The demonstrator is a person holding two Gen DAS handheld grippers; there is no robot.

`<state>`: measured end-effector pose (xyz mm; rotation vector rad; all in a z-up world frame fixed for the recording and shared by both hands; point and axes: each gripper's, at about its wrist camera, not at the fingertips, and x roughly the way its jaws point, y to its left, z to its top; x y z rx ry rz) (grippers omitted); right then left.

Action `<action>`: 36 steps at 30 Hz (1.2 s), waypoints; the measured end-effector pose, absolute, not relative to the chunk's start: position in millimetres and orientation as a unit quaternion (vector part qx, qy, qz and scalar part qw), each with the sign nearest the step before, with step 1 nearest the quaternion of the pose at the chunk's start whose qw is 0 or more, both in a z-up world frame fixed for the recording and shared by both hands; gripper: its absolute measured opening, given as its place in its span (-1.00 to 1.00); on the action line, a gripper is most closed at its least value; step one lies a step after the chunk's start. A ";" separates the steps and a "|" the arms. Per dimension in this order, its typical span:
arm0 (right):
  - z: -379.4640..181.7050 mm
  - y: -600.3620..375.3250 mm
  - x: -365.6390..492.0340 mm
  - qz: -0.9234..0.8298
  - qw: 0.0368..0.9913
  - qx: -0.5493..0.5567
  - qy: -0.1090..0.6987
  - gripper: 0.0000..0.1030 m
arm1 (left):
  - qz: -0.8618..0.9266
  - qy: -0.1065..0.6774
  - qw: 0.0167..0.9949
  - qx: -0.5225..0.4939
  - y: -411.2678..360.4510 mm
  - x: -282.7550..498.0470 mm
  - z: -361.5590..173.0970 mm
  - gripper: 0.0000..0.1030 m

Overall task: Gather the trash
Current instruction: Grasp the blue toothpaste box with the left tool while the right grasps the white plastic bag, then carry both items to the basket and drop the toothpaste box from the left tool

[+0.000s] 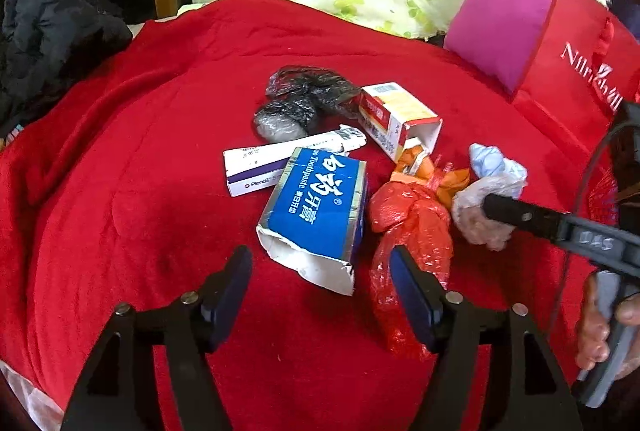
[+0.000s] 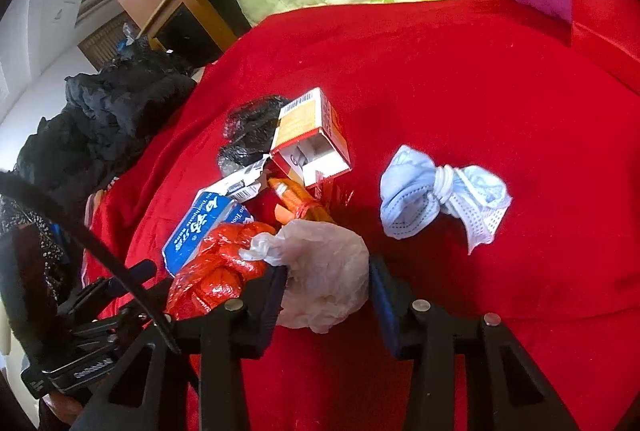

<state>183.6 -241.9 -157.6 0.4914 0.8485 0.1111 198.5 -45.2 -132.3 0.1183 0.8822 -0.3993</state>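
Right gripper (image 2: 326, 289) jaws clasp pale plastic wad (image 2: 324, 271); left gripper (image 1: 320, 271) jaws released — above toothpaste box (image 1: 316, 207).

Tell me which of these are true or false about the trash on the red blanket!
1. The right gripper has a whitish plastic bag between its fingers. True.
2. The left gripper holds the blue toothpaste box. False: it is open, holding nothing.
3. The crumpled face mask lies apart from the pile. True.
4. The blanket is green. False: it is red.
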 end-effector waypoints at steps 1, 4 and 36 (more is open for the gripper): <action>-156.6 -244.0 181.8 0.054 0.880 0.239 0.406 -0.15 | -0.190 0.427 0.882 0.058 -45.9 200.9 -134.9 0.40; -155.1 -249.8 178.6 0.052 0.879 0.244 0.406 -0.15 | -0.180 0.446 0.875 0.052 -45.0 212.2 -146.0 0.40; -91.9 -284.1 116.2 0.042 0.928 0.210 0.306 -0.15 | -0.138 0.378 0.915 0.042 -45.5 164.5 -83.7 0.13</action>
